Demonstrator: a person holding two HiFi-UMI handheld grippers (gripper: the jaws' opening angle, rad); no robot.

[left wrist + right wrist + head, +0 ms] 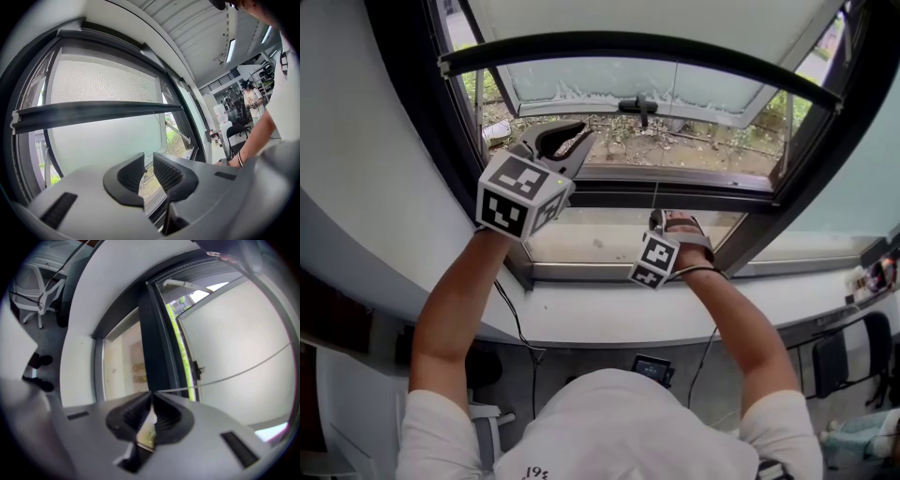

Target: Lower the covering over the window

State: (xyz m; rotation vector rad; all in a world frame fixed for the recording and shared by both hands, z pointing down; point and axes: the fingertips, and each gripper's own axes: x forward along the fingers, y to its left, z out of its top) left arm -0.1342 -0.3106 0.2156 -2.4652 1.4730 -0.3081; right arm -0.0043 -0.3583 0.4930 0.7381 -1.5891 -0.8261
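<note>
The roller blind (656,19) hangs part-way down the window, and its dark bottom bar (628,43) arcs across the top of the head view. A thin pull cord (654,195) drops from it to my right gripper (660,218), which is shut on the cord just above the sill. In the right gripper view the cord (243,369) runs taut from the closed jaws (151,394) off to the right. My left gripper (572,145) is raised in front of the lower frame, shut, and holds nothing. In the left gripper view it (148,161) points up at the bar (93,112) and the blind fabric (103,79).
A white sill (581,319) runs below the dark window frame (675,197). The outward-tilted sash carries a handle (639,105). Office chairs (834,361) stand at the right. A white chair (33,287) and a cable on the floor lie behind me. A person (253,101) stands far off.
</note>
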